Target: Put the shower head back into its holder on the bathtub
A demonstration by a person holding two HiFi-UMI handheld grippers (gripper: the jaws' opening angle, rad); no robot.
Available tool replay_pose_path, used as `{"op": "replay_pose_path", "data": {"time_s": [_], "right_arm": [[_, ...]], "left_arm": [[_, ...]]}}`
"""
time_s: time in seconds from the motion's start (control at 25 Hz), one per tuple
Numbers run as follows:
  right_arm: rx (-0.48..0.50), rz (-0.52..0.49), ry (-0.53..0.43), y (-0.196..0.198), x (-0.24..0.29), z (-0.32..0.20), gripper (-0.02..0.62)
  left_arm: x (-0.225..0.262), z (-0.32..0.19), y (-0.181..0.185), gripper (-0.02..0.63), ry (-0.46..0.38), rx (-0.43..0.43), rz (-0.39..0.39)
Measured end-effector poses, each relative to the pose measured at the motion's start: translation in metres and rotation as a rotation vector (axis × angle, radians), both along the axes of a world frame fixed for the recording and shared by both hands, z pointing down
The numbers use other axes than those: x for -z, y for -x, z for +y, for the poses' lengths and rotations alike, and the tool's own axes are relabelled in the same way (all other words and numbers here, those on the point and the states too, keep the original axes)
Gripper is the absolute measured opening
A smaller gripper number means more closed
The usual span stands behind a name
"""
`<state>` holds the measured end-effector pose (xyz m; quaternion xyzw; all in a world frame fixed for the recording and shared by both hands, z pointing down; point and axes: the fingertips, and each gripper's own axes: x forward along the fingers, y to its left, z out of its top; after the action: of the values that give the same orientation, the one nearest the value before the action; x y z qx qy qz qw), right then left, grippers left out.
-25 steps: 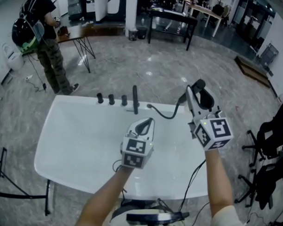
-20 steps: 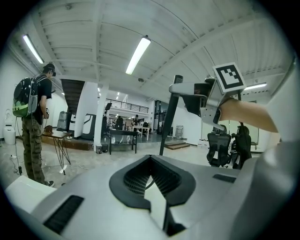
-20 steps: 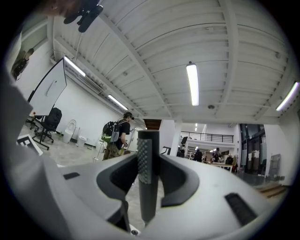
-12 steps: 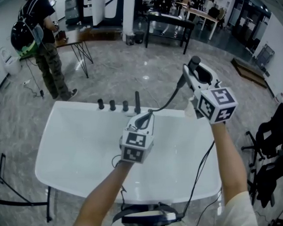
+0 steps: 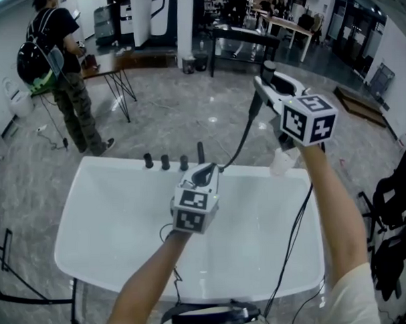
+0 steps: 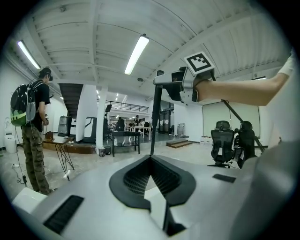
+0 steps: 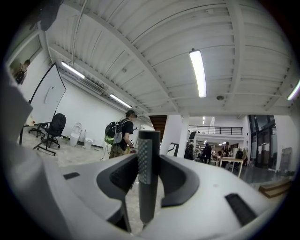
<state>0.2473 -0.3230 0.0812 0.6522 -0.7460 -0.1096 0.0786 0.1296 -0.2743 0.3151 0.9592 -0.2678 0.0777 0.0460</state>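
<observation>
One bathtub (image 5: 105,224), three knobs (image 5: 165,162), one shower head (image 5: 269,70) clamped in right claw (image 5: 272,89); left claw (image 5: 205,172) closed, empty. Right claw higher than before, hose (image 5: 245,133) lifted.

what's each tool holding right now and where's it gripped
The right tool grips the slim dark cylindrical shower head partway along its shaft, with the tip poking past. The left tool is shut and empty.
</observation>
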Motion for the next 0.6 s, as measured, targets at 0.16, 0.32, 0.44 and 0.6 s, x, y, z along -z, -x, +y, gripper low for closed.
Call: {"op": "replay_pose_path", "data": {"time_s": [0.16,0.32,0.44,0.6], "right_arm": [[0.009,-0.035,0.013,-0.009,0.006,-0.02,0.141],[0.035,-0.09,0.023,-0.009,0.011,-0.035,0.141],[0.049,-0.118,0.019,-0.007,0.017,-0.043,0.141],[0.052,-0.129,0.012,-0.006,0.018,-0.055,0.141]], "left_arm": [[-0.003,-0.013,-0.006,0.005,0.003,0.019,0.001],[-0.003,-0.02,-0.012,0.005,0.011,0.024,0.013],[-0.003,-0.024,-0.015,0.005,0.023,0.031,0.024],[-0.001,-0.026,-0.019,0.005,0.037,0.038,0.035]]}}
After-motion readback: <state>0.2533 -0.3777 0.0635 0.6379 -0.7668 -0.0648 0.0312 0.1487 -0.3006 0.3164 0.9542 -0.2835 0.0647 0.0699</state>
